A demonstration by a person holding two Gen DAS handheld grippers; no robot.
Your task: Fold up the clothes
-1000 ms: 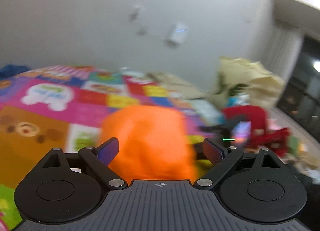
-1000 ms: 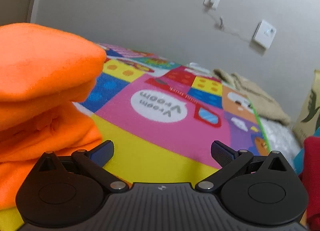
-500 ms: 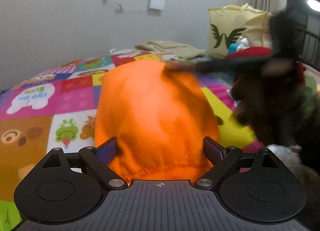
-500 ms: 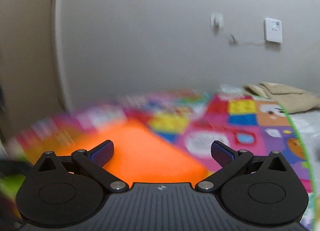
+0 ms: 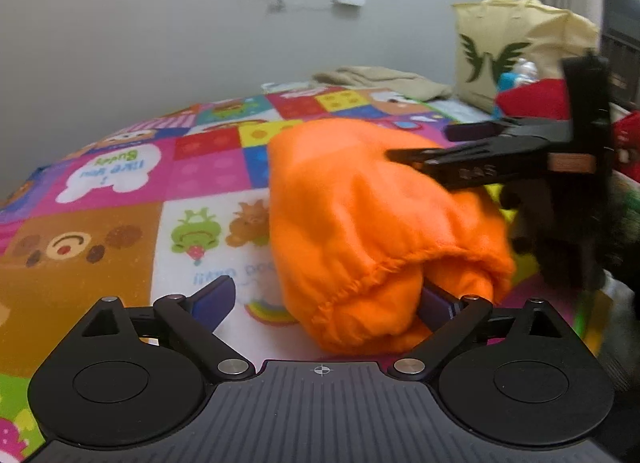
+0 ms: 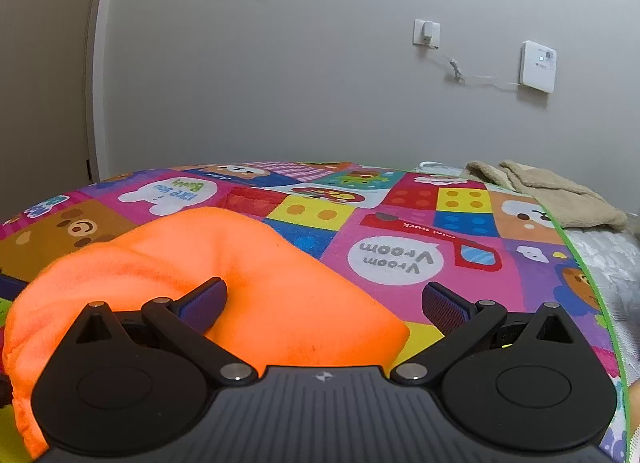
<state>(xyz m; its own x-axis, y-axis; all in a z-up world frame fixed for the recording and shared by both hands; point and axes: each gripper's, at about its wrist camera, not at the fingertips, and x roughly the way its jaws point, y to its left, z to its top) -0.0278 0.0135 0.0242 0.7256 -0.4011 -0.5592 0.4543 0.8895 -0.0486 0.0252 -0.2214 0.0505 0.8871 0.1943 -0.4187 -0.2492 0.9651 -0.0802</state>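
A folded orange garment lies in a thick bundle on the colourful play mat. My left gripper sits low at its near end and its jaws are opening. The bundle is between them. The right finger is tucked against a fold, while the left finger stands clear of the cloth. My right gripper reaches in from the right over the top of the bundle. In the right wrist view that gripper is open, with its left finger resting in a dent in the orange garment.
A beige cloth lies at the mat's far edge by the wall. At the back right stands a cream tote bag with a green bird print, and red clothing is next to it. The mat's green border runs along the right.
My left gripper has sunk toward the mat and its jaws have widened off the bundle. My right gripper has swung round and now rests over the orange garment.
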